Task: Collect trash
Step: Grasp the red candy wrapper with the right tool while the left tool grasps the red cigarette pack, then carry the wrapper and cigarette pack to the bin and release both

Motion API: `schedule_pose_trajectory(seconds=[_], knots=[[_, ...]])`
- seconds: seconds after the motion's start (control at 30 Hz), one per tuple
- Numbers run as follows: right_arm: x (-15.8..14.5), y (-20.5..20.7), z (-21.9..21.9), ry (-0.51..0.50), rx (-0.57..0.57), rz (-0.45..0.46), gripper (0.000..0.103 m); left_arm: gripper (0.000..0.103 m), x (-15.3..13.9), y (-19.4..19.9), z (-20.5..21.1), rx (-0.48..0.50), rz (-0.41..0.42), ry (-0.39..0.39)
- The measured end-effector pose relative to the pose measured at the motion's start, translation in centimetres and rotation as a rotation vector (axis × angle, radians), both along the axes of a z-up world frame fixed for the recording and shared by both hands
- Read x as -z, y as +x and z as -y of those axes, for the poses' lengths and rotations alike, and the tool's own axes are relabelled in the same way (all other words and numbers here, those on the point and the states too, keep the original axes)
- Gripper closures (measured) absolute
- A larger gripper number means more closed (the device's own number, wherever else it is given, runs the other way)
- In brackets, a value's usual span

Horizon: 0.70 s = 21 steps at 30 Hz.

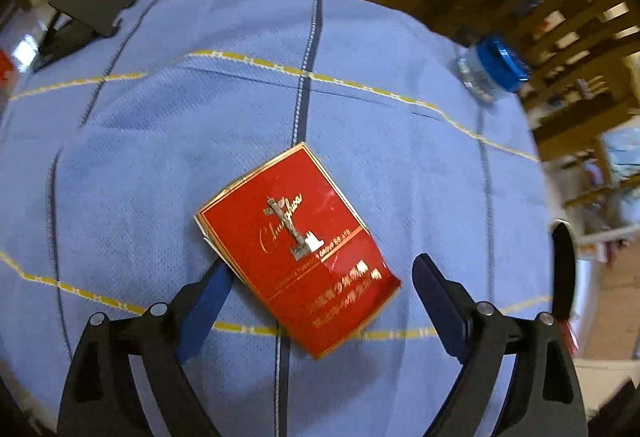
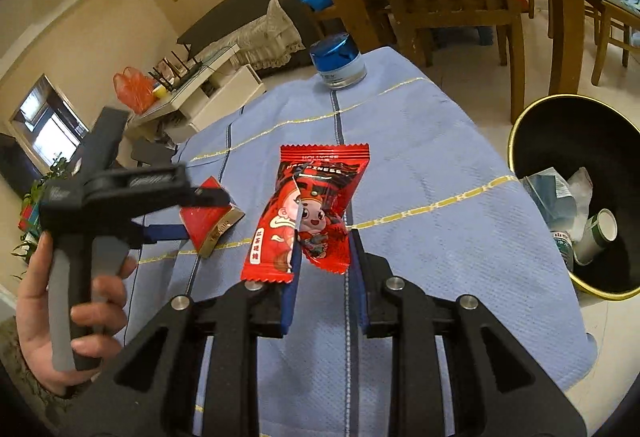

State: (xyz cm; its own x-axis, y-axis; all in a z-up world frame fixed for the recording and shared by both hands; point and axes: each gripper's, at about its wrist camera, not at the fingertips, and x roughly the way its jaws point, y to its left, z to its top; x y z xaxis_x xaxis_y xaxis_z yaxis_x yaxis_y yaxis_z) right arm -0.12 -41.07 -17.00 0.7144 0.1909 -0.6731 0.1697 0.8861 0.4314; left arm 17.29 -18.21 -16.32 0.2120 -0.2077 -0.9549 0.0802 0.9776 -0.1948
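- The red snack wrapper [image 2: 310, 209] is pinched at its lower edge in the right gripper [image 2: 324, 261], lifted clear of the blue tablecloth [image 2: 440, 237] for carrying.
- The black bin [image 2: 532, 125], at three o'clock, already holds rubbish.
- At nine o'clock, the left gripper [image 1: 320, 273], jaws spread, hangs over the red cigarette pack [image 1: 296, 249], likely next.

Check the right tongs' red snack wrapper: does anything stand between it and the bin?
Nothing visible does. The right tongs grip the red snack wrapper above the blue tablecloth; the black bin sits open past the table's edge, and only bare cloth lies between.
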Motion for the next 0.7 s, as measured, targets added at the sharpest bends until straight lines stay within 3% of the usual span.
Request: schedule_pose_trajectory(seconds=[0.1,0.2,0.43,0.47,0.7], knots=[[0.1,-0.3,0.2,0.005,0.009,0.001,0.079,0.018,0.3,-0.4,1.8,-0.015,0.023,0.137],[0.1,-0.1,0.5,0.009,0.026,0.001,0.079,0.025,0.4,-1.1,3.2,0.037,0.096,0.198],[-0.4,-0.8,1.4,0.012,0.056,0.009,0.079,0.034,0.0,-2.9,-0.2,0.150,0.189,0.179],[-0.4,-0.9,1.5,0.015,0.061,0.011,0.079,0.040,-0.1,-3.1,-0.8,0.162,0.203,0.176],[-0.6,-0.4,0.0,0.004,0.036,0.010,0.079,0.042,-4.1,-6.9,-5.9,0.242,0.468,0.155]])
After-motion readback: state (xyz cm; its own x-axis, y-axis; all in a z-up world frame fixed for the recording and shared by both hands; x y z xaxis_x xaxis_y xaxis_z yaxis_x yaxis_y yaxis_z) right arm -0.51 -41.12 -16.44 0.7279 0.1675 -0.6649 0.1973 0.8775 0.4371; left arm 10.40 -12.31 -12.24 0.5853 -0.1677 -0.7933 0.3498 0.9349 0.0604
